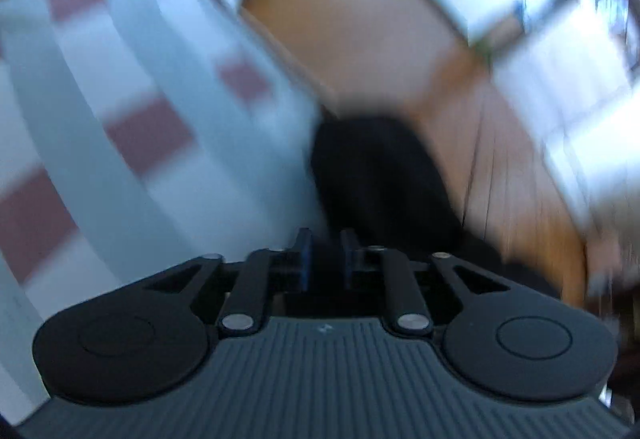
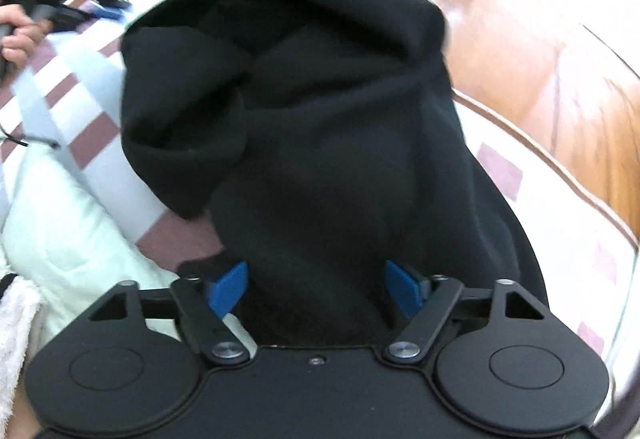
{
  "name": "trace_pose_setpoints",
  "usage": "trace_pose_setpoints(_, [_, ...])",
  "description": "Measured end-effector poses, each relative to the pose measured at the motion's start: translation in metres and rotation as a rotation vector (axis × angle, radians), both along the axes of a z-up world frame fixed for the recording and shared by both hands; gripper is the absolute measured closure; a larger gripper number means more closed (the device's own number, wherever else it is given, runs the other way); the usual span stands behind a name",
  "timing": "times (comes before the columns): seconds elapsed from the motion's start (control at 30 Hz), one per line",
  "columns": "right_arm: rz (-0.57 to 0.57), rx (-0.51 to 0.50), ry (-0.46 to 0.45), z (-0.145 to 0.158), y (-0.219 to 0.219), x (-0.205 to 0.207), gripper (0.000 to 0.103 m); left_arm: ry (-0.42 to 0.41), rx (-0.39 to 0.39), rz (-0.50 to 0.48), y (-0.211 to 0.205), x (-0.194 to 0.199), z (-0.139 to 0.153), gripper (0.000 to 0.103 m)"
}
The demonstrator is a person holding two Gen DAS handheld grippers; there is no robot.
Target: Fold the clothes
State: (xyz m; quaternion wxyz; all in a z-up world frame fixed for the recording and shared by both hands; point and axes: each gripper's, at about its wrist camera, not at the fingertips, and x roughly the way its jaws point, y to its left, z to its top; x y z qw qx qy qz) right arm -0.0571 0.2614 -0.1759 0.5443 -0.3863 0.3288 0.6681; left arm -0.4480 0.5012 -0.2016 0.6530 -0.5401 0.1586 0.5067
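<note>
A black garment (image 2: 320, 119), thick and bunched like a hoodie, lies heaped on the checked bed sheet (image 2: 92, 111). My right gripper (image 2: 316, 287) is right over its near end. The blue pads (image 2: 230, 287) stand wide apart with the cloth's bulk between them, and their faces are still showing. In the blurred left wrist view my left gripper (image 1: 327, 259) has only a narrow gap between its fingers, and the black garment (image 1: 380, 175) lies just beyond the tips. From the right wrist view the left gripper (image 2: 114, 10) is off to the far left over the sheet, apart from the garment, held by a hand (image 2: 20, 35).
The bed's edge runs along the right, and a wooden floor (image 2: 520, 19) lies beyond it. A white padded garment (image 2: 60, 239) lies at the near left, with a fluffy white sleeve (image 2: 16, 319) beside it. The sheet (image 1: 120, 79) fills the left of the left wrist view.
</note>
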Motion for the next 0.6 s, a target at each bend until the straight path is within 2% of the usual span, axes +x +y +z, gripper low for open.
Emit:
trace_pose_setpoints(0.1, [0.057,0.013,0.039,0.002,0.011,-0.011,0.031,-0.035,-0.067,-0.077,-0.005,0.023,-0.014,0.049])
trace_pose_setpoints(0.17, [0.108,0.007,-0.01,-0.007,0.017,-0.025,0.031,0.022,-0.09,-0.094,-0.011,0.034,-0.016,0.046])
trace_pose_setpoints(0.23, [0.168,-0.04,-0.042,-0.016,0.021,-0.032,0.031,0.114,-0.075,-0.101,-0.015,0.04,-0.01,0.035])
trace_pose_setpoints(0.37, [0.143,-0.081,-0.043,-0.023,0.032,-0.027,0.026,0.158,-0.028,-0.117,-0.01,0.041,0.005,0.035])
trace_pose_setpoints(0.43, [0.089,-0.1,0.022,-0.021,0.04,-0.016,0.026,0.095,-0.023,-0.137,-0.009,0.041,0.006,0.035])
trace_pose_setpoints(0.47, [0.077,-0.104,0.016,-0.021,0.044,-0.014,0.028,0.048,-0.028,-0.156,-0.008,0.044,0.003,0.034])
trace_pose_setpoints(0.5, [0.076,-0.103,-0.003,-0.022,0.047,-0.015,0.029,0.025,-0.039,-0.179,-0.009,0.049,0.003,0.03])
trace_pose_setpoints(0.53, [0.106,-0.086,-0.053,-0.024,0.046,-0.022,0.03,0.039,-0.054,-0.204,-0.012,0.057,0.002,0.026])
trace_pose_setpoints(0.57, [0.136,-0.07,-0.103,-0.026,0.045,-0.029,0.035,0.082,-0.058,-0.227,-0.013,0.066,0.001,0.026])
trace_pose_setpoints(0.6, [0.164,-0.046,-0.165,-0.029,0.043,-0.037,0.044,0.134,-0.057,-0.248,-0.015,0.075,0.001,0.026])
